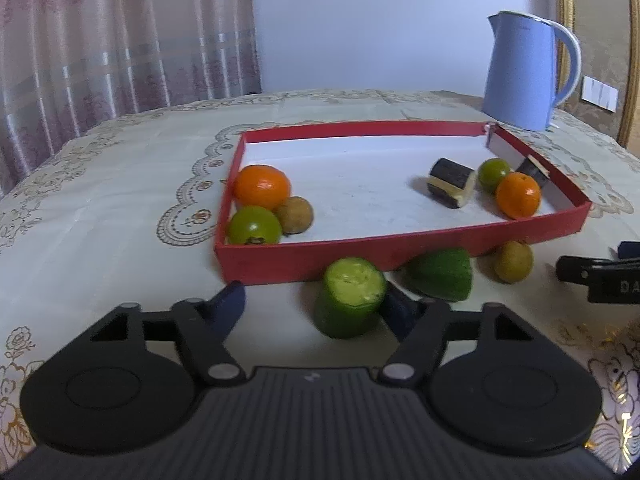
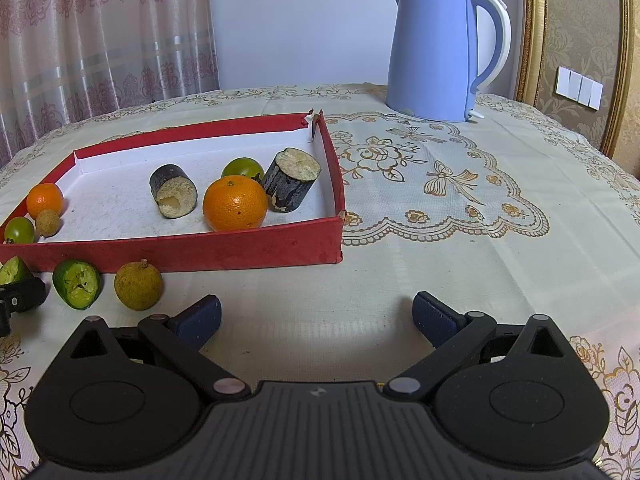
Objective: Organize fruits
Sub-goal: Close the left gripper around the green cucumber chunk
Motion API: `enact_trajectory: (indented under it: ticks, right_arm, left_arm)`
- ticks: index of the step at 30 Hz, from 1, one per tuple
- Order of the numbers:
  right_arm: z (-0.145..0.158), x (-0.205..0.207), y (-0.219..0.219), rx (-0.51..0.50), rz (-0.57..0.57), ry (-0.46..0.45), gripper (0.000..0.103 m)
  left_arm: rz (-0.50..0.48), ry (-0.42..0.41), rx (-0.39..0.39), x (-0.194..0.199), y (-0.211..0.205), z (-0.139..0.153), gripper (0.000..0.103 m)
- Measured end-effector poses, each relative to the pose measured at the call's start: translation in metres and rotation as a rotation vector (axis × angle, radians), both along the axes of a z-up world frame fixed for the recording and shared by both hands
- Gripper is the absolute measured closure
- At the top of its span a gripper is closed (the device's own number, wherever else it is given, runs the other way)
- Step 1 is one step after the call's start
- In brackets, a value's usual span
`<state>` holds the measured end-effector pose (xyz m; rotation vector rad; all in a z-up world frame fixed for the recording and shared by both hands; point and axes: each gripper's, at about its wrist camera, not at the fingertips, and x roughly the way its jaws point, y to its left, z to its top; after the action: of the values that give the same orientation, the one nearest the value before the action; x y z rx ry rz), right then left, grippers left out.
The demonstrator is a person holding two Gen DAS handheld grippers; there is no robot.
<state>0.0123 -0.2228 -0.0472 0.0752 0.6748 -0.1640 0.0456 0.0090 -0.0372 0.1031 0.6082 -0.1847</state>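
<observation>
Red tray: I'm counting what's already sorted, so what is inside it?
Inside the red tray: two oranges, two green fruits, one brown longan and two dark cut cane pieces. Anything behind the near wall is hidden.

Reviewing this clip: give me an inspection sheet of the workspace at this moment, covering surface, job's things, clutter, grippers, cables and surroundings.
Surface: tablecloth with floral embroidery, flat.
Job's things: red tray holds two oranges, two green round fruits, one small brown fruit, two dark cut cylinders. Outside, by its near wall: green cut piece, second green piece, brown fruit.
Clutter: blue kettle behind the tray.
Grippers: left gripper straddles the green cut piece, one pad beside it, the other apart; right gripper open over bare cloth.
Cables: nothing seen.
Surroundings: curtain, wall switches.
</observation>
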Motion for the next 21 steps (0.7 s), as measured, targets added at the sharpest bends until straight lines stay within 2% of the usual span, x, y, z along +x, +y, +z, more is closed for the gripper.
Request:
enact_trajectory:
  ticks: [9, 13, 21]
  right_arm:
    - [0.000, 0.000, 0.000, 0.000, 0.000, 0.000, 0.001]
    - [0.000, 0.000, 0.000, 0.000, 0.000, 0.000, 0.001]
    - [0.000, 0.000, 0.000, 0.001, 0.000, 0.000, 0.001]
  left_arm:
    - [-0.059, 0.001, -0.003, -0.004, -0.009, 0.000, 0.069]
    - [-0.062, -0.011, 0.020, -0.006, -0.015, -0.001, 0.071]
    - [-0.050, -0.009, 0.017, -0.006, -0.015, 0.001, 0.072]
